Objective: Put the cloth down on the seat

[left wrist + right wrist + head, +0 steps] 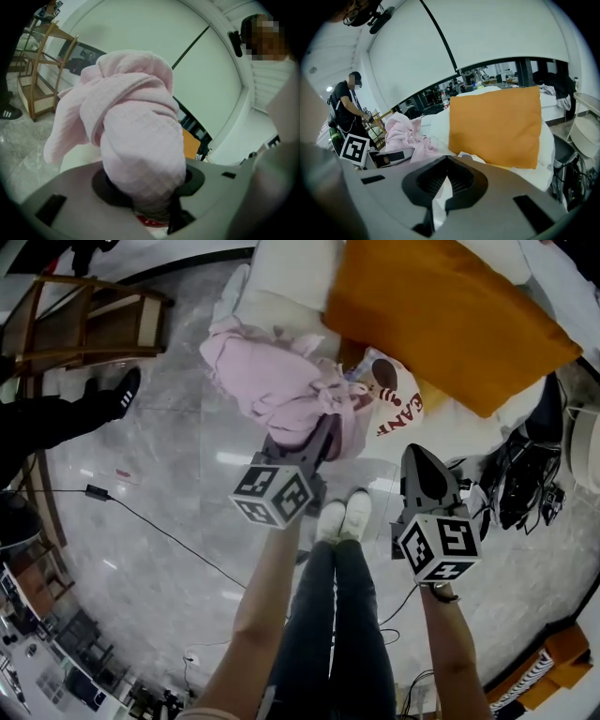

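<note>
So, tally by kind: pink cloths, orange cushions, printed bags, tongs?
pink cloth: 1
orange cushion: 1
printed bag: 1
tongs: 2 (left tongs clamped on the pink cloth, right tongs empty)
Total: 5

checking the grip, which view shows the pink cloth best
Left gripper view: the pink cloth fills it, pinched between the jaws. Head view shows the bundle from above; right gripper view, only part.
</note>
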A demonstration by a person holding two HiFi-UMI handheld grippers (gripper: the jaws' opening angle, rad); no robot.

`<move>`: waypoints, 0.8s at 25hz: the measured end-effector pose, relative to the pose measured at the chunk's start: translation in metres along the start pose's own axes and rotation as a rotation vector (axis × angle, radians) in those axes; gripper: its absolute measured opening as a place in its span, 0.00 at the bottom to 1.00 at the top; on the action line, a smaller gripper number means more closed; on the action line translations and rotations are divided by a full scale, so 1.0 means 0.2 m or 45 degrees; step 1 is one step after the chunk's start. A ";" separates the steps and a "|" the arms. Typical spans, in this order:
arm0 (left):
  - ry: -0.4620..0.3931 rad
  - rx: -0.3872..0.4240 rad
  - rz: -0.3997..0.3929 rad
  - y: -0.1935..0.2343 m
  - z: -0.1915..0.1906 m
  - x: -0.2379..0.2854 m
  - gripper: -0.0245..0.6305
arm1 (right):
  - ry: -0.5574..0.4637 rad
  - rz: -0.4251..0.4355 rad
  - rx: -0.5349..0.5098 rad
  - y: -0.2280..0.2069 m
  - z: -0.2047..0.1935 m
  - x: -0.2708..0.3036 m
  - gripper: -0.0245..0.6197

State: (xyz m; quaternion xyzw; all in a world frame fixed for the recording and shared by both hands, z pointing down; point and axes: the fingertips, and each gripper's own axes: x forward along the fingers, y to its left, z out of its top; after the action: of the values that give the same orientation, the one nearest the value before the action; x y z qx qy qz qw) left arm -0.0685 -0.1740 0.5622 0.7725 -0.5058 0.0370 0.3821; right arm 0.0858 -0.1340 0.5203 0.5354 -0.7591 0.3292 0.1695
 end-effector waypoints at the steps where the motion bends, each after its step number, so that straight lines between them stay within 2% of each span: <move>1: 0.011 0.000 0.004 0.01 -0.02 0.02 0.34 | 0.008 0.000 -0.003 -0.01 -0.01 0.02 0.05; 20: 0.134 0.003 0.004 0.10 -0.14 0.40 0.34 | 0.109 -0.013 0.012 -0.08 -0.16 0.35 0.05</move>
State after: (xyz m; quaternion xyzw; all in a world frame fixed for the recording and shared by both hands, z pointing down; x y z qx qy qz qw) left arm -0.0367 -0.2201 0.6276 0.7693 -0.4860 0.0787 0.4071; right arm 0.0724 -0.1642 0.5913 0.5253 -0.7470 0.3545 0.2011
